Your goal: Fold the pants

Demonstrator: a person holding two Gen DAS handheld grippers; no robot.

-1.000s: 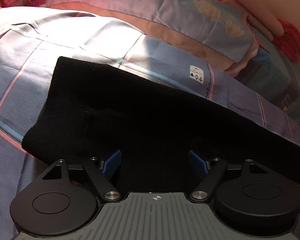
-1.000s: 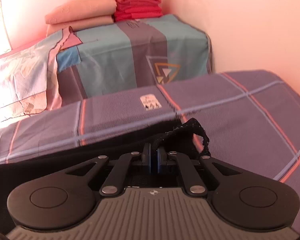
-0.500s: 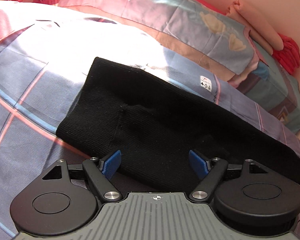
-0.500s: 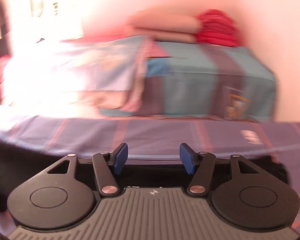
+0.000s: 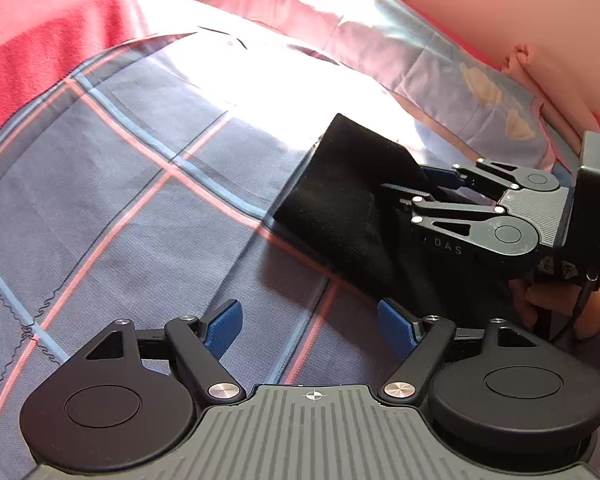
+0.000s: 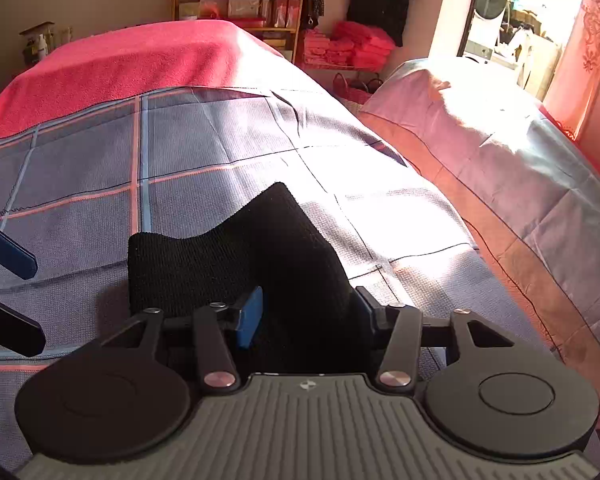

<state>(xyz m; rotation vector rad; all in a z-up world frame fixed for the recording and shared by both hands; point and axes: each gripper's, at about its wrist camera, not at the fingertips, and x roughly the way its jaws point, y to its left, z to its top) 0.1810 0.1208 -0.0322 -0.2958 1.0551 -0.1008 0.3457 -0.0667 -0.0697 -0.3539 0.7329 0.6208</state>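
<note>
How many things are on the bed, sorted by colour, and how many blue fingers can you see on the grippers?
Black: 1, the folded pants
Red: 1, the blanket at the far end of the bed
Checked blue-grey: 1, the bedsheet
Blue fingers: 4, two on the left gripper, two on the right gripper
Total: 7

Wide stretch of checked bedsheet (image 5: 132,184) lies bare ahead of the left gripper (image 5: 308,330), nothing between its spread fingers. To its right the black pants (image 5: 340,196) and the right gripper (image 5: 428,186) block the way. Beyond them a raised pale cover (image 6: 500,168) walls off the bed's far side.
</note>
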